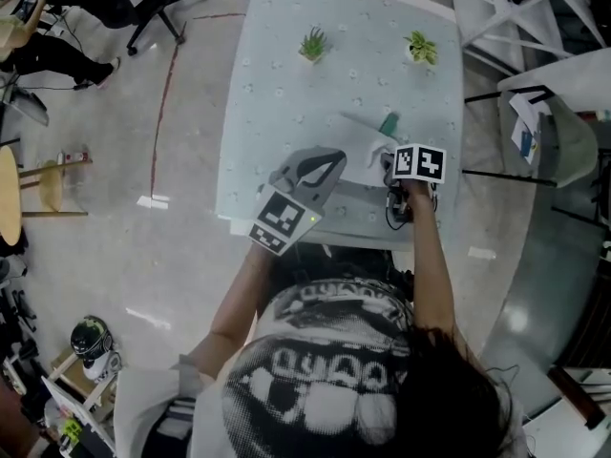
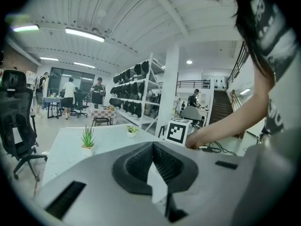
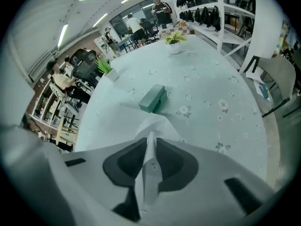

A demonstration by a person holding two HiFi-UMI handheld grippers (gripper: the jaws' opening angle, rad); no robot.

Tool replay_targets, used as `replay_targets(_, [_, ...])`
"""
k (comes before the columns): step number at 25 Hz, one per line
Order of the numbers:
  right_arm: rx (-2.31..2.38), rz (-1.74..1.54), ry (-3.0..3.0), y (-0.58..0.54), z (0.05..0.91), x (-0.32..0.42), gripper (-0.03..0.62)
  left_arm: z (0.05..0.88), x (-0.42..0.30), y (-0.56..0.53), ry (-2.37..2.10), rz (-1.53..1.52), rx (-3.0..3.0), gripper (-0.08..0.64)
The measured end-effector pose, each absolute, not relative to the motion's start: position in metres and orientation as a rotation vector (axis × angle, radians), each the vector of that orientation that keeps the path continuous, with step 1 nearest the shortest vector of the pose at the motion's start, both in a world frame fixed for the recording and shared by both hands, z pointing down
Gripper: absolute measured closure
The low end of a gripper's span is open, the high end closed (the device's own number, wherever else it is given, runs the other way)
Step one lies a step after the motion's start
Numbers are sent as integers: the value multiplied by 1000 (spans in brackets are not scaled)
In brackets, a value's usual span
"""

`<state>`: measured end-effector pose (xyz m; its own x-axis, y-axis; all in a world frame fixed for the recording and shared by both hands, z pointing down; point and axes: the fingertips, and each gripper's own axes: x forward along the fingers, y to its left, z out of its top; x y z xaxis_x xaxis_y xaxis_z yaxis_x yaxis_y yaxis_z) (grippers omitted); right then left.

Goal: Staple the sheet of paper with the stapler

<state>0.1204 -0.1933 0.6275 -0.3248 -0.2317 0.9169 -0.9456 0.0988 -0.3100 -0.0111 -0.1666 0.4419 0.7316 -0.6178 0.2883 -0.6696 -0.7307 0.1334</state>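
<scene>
A white sheet of paper [image 1: 366, 141] lies on the pale flowered table [image 1: 277, 93], and its near part is lifted. A green stapler [image 1: 389, 122] rests at the sheet's far edge, seen beyond the paper [image 3: 141, 119] as a green block [image 3: 153, 98] in the right gripper view. My right gripper [image 1: 396, 175] points steeply down and is shut on a raised fold of the paper [image 3: 150, 138]. My left gripper [image 1: 336, 157] reaches the sheet's left edge nearly level. Its jaws meet at the tip [image 2: 152, 147], with a white strip of paper between them.
Two small potted plants [image 1: 312, 44] [image 1: 420, 48] stand at the table's far side. A black cable [image 1: 396, 213] lies near the front edge by my right hand. A chair [image 1: 563, 132] stands to the table's right. Shelves and people are far off in the room.
</scene>
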Motion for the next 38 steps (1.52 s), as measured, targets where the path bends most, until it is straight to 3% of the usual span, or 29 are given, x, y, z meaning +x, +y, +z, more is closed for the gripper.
replay_targets(14, [1280,1352,-1654,-205,629,131,522,447,-19,-171,-1018,330,2700,557])
replay_targets(24, [1254,1299,-1722,-200,623,128,442,448,-16,-170,-1015,338,2697,557])
replay_targets(29, [1244,1216,-1772,-199,613,133,437,450,-16,-171,-1017,343,2691,557])
replay_targets(31, [1242,1157,-1808,-203,607,137,466,450,-15,-170,-1020,345,2690,557])
replay_targets(35, [1197,998,-1876,-216,595,145,585,449,-13,-168,-1024,342,2691,557])
replay_targets(38, [1063,854,-1946,-230,585,139,586,449,-12,-168,-1018,340,2696,557])
